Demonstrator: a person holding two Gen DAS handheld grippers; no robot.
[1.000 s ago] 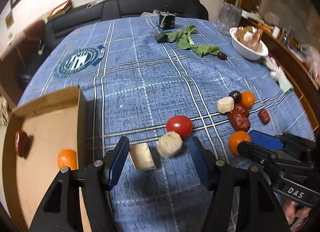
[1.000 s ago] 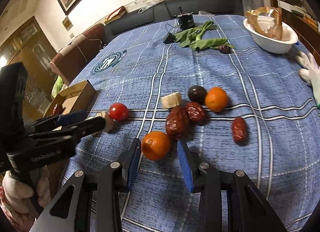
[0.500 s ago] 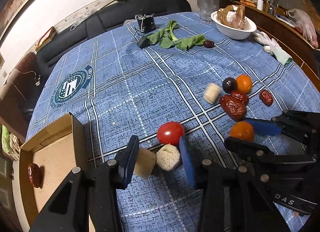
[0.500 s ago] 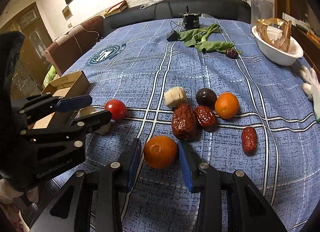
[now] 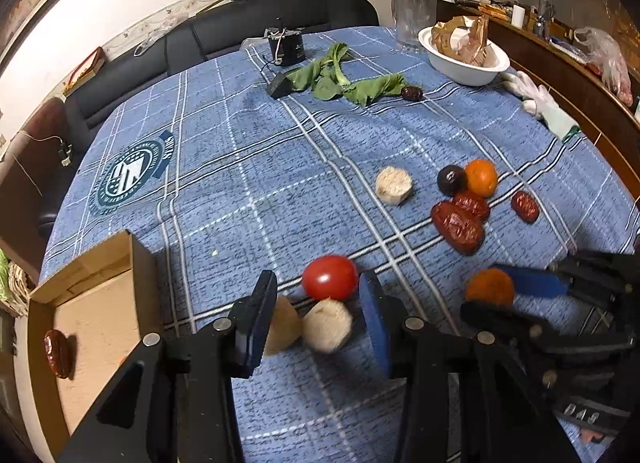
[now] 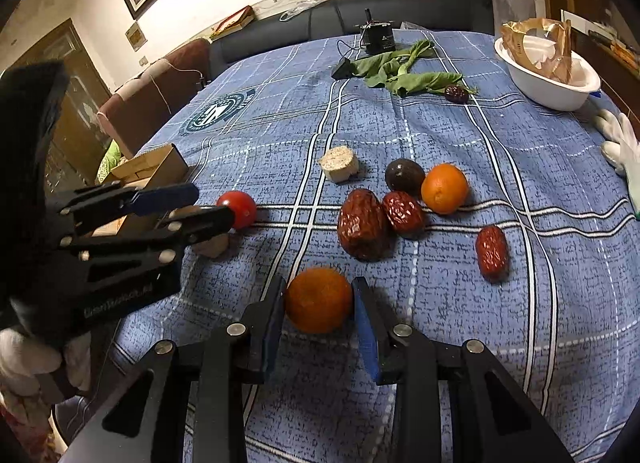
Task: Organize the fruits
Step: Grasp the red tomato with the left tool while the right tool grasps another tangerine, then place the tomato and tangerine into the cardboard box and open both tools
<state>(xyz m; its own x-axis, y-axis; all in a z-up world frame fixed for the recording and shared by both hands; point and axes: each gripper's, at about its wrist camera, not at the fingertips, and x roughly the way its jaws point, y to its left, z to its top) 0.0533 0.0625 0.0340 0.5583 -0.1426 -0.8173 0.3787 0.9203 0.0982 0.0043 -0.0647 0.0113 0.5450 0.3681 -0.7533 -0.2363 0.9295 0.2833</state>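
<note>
Left tool (image 5: 318, 315), jaws opening around two pale chunks (image 5: 326, 325), and right tool (image 6: 319, 313) closing on a tangerine (image 6: 319, 300) work a blue plaid-clothed table (image 5: 248, 167), crest emblem (image 5: 134, 169) at ten o'clock, black sofa (image 5: 256, 35) beyond.

Indoor light from above serves my view adequately; fisheye bending and dark corners noted, near fruit slightly blurred.

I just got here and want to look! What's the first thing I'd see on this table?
Two black grippers, each over food at the near edge of the blue checked tablecloth. The right gripper is closing around an orange; the left gripper has two pale chunks between its jaws, beside a red tomato. A cardboard box sits at the left.
</note>
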